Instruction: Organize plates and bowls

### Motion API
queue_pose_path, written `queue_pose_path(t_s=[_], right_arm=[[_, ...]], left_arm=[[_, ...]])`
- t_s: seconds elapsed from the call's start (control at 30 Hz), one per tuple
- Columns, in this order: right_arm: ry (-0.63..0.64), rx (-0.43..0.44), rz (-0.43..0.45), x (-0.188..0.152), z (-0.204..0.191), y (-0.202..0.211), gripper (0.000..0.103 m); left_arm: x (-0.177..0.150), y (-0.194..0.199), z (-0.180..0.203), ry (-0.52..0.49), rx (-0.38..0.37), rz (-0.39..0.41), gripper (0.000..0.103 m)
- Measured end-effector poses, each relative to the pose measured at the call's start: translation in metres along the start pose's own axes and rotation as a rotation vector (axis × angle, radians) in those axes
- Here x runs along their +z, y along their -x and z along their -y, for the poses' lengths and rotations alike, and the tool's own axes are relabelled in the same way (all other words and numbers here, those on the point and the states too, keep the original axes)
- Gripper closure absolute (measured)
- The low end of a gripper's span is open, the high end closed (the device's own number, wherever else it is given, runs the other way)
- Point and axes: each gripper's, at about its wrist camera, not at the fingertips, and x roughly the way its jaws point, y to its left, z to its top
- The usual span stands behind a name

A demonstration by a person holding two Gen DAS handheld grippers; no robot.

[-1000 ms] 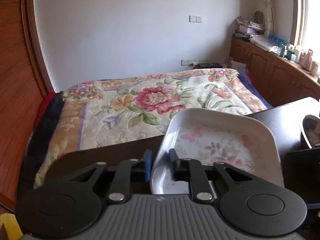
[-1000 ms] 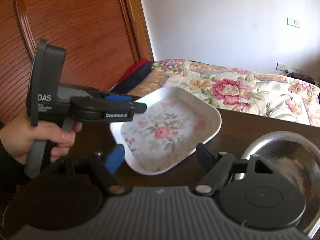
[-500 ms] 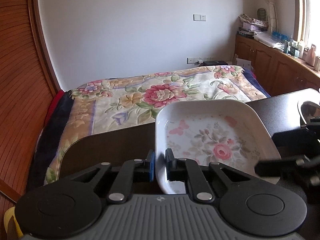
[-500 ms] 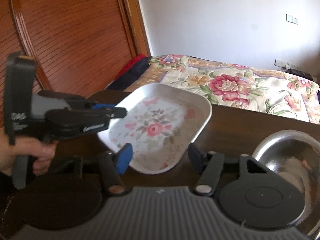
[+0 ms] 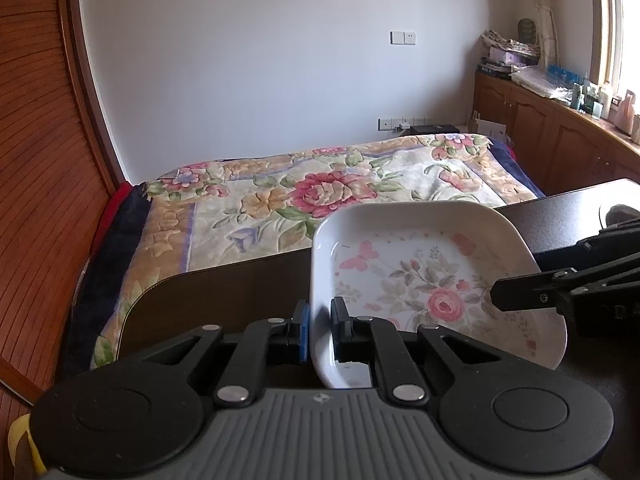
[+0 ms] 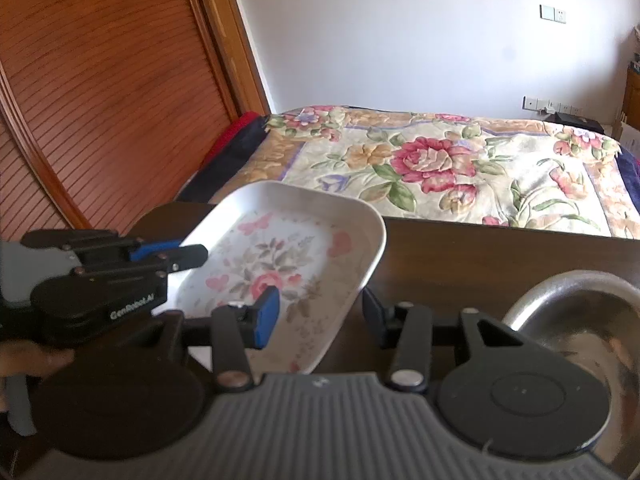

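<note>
A white square plate with a pink flower print hangs tilted over the dark table. My left gripper is shut on its near left rim. In the right wrist view the same plate has its right edge between the jaws of my right gripper. Those jaws are closing, and the pads do not press on it. One of the right gripper's fingers reaches over the plate from the right. A steel bowl stands on the table to the right.
A bed with a floral cover lies just past the table's far edge. A slatted wooden door fills the left. Wooden cabinets with clutter on top line the right wall. A hand holds the left gripper.
The right gripper's jaws have narrowed and moved in over the plate's right edge. In the left wrist view its finger has come in from the right. The left grip is unchanged.
</note>
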Motion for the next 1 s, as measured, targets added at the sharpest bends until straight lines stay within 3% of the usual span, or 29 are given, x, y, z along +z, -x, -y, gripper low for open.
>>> queue_pose_path(t_s=[0.27,0.63,1.0], right_arm=[[-0.007,-0.043,-0.011,-0.003,0.002,-0.003,0.087],[-0.023,-0.026,0.03,-0.01,-0.002,0.02,0.091],[0.009,0.032,0.113,-0.022,-0.01,0.08,0.091]], left_arm=[[-0.003,0.004,-0.002,0.052,-0.024,0.004,0.07],[-0.018,0.051,0.0,0.097,-0.027,0.061,0.07],[-0.019,0.126,0.02,0.093,-0.006,0.157,0.07]])
